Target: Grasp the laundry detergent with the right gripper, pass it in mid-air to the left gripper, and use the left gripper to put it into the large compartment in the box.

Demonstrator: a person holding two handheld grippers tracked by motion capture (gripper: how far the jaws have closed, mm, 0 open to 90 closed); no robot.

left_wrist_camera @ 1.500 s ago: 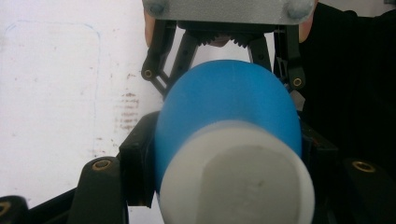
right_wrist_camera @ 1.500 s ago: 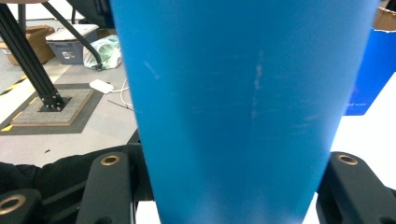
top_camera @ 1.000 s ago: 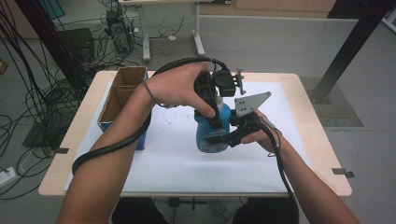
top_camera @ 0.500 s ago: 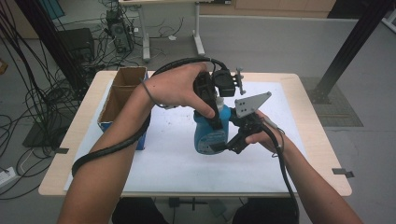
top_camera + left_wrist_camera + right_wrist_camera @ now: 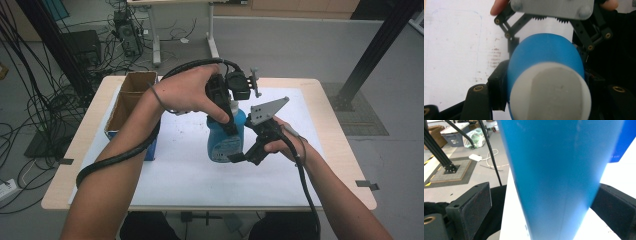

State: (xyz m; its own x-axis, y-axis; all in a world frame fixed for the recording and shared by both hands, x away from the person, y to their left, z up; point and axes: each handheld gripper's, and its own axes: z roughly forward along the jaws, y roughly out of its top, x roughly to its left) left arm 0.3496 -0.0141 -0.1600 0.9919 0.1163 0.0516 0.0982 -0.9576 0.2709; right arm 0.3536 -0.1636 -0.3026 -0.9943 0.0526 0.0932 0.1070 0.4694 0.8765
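Two claws flank the blue bottle [image 5: 226, 137]: left claw [image 5: 231, 127] clamps it, right claw [image 5: 243, 156] just opened.

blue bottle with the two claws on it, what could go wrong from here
1. The right claw has just been opening, and its pads stand off the blue bottle. Only the left claw grips it near the top, so the bottle could swing or tip.
2. The left claw's pads press on a smooth, rounded body just below the white cap; it may slip through.
3. The open cardboard box stands close on the table; a wide swing could knock it.
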